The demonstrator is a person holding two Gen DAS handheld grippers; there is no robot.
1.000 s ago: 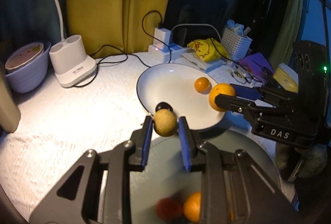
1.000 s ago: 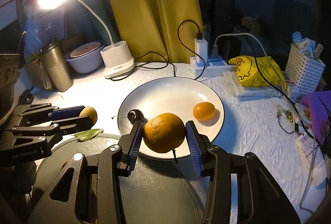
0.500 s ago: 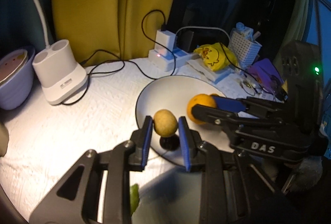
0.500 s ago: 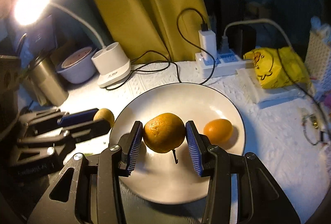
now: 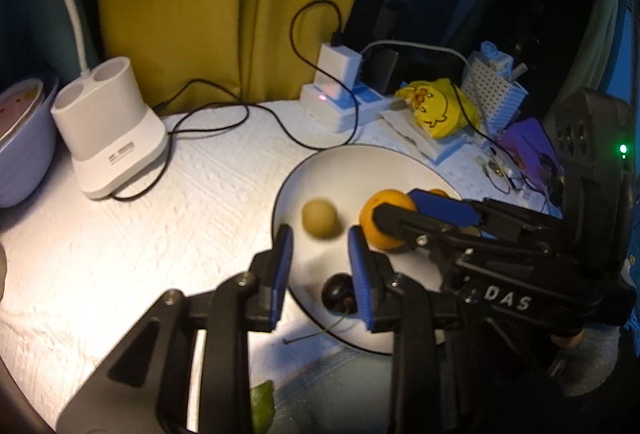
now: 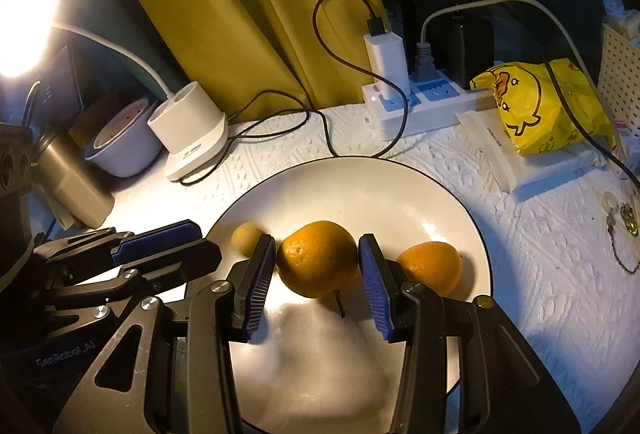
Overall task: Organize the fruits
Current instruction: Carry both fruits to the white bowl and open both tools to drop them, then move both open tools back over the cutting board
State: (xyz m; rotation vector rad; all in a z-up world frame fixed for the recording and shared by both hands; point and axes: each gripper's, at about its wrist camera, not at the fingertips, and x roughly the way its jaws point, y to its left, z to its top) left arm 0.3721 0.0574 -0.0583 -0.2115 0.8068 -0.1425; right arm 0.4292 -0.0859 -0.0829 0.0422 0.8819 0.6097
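The white plate holds a small yellow-green fruit, a dark cherry and a small orange. The left gripper hovers over the plate, jaws parted and bare. The right gripper clasps a big dimpled orange low over the plate.

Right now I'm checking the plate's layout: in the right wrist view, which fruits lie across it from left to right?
Small yellow-green fruit → big orange between the right hand-held gripper fingers → small orange.
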